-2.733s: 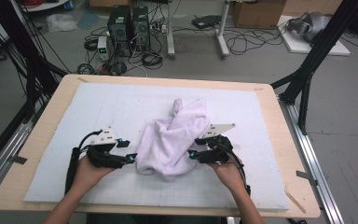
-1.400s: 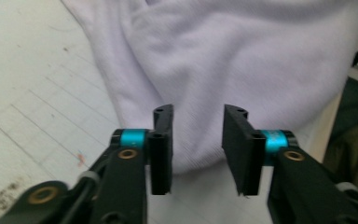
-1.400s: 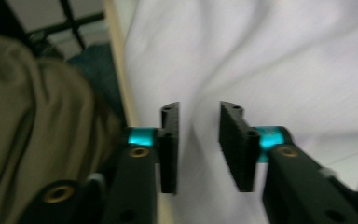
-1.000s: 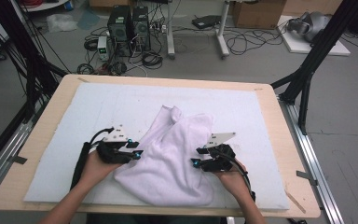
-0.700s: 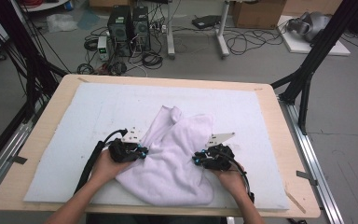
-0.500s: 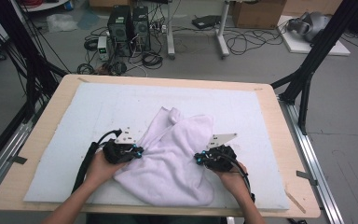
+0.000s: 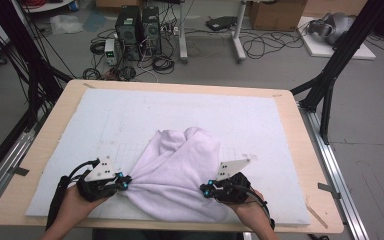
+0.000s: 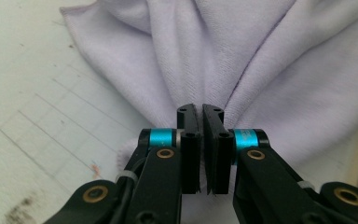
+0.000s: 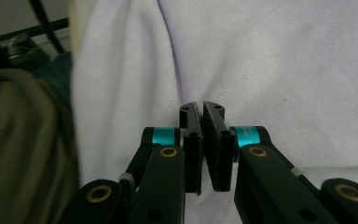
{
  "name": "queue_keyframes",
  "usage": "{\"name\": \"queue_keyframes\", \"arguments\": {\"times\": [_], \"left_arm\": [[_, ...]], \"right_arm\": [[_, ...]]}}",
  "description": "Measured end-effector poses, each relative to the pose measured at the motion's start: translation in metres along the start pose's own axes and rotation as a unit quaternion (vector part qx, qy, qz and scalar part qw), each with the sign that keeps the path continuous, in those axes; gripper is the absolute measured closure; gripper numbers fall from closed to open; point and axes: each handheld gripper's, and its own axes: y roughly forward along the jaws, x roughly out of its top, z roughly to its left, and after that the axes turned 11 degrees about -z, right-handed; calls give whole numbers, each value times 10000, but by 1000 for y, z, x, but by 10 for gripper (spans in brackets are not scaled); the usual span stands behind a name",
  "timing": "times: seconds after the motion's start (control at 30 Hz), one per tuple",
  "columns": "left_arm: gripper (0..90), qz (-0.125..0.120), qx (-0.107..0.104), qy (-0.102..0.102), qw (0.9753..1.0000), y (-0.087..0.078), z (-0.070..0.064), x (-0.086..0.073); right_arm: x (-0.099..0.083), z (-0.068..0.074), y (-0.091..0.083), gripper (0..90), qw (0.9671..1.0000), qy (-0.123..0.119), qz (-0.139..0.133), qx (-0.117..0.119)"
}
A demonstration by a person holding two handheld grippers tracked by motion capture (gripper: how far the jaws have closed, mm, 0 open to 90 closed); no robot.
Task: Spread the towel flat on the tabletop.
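Observation:
A pale lilac cloth (image 7: 180, 167) lies bunched on the white mat (image 7: 260, 120), spreading toward the front edge. My left gripper (image 7: 125, 184) pinches its left edge, and folds fan out from the closed jaws in the left gripper view (image 8: 201, 109) across the cloth (image 8: 261, 60). My right gripper (image 7: 207, 189) is shut on the cloth's right front part. In the right gripper view (image 9: 201, 107) the cloth (image 9: 270, 60) hangs over the jaws, which are pressed together on a fold.
The mat covers a wooden table (image 7: 305, 150) whose front edge runs close below both hands. Black frame legs (image 7: 330, 80) stand at the right and left. Computers (image 7: 137, 25) and cables lie on the floor beyond the far edge.
Both grippers have drawn the cloth toward the front edge and a little apart. It has gone from a heap to a wider spread shape.

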Motion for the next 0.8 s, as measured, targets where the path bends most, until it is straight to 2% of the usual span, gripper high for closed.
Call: {"name": "queue_keyframes", "arguments": {"times": [0.1, 0.17, 0.23, 0.37, 0.47, 0.57, 0.63, 0.7, 0.77, 0.8], "left_arm": [[771, -81, -75, 60, 9999, -3, 0, 4], [714, -152, 1, 38, 9999, -1, 5, 10], [685, -206, 49, -11, 9998, 6, 15, 15], [657, -135, 97, -211, 9996, 34, 36, 20], [680, -104, 55, -371, 9992, 55, 47, 20], [675, -49, 58, -486, 9988, 67, 51, 20], [626, 90, 84, -516, 9986, 72, 51, 18], [599, 314, 5, -561, 9979, 78, 51, 15], [615, 568, -42, -527, 9970, 86, 49, 12], [643, 527, 2, -408, 9978, 86, 47, 12]], "right_arm": [[4, 4, -7, 784, 9999, -39, -91, 133], [9, -2, -13, 663, 9998, -39, -190, -83], [13, -13, -18, 612, 9991, 0, -248, -333], [9, -39, -15, 557, 9964, 251, -381, -709], [2, -53, -5, 519, 9952, 422, -257, -843], [-6, -61, 4, 512, 9946, 586, -102, -847], [-10, -62, 10, 521, 9947, 559, 13, -857], [-12, -62, 14, 538, 9948, 581, 33, -833], [-14, -62, 17, 597, 9952, 584, 44, -783], [-14, -62, 18, 653, 9955, 586, 29, -744]]}}
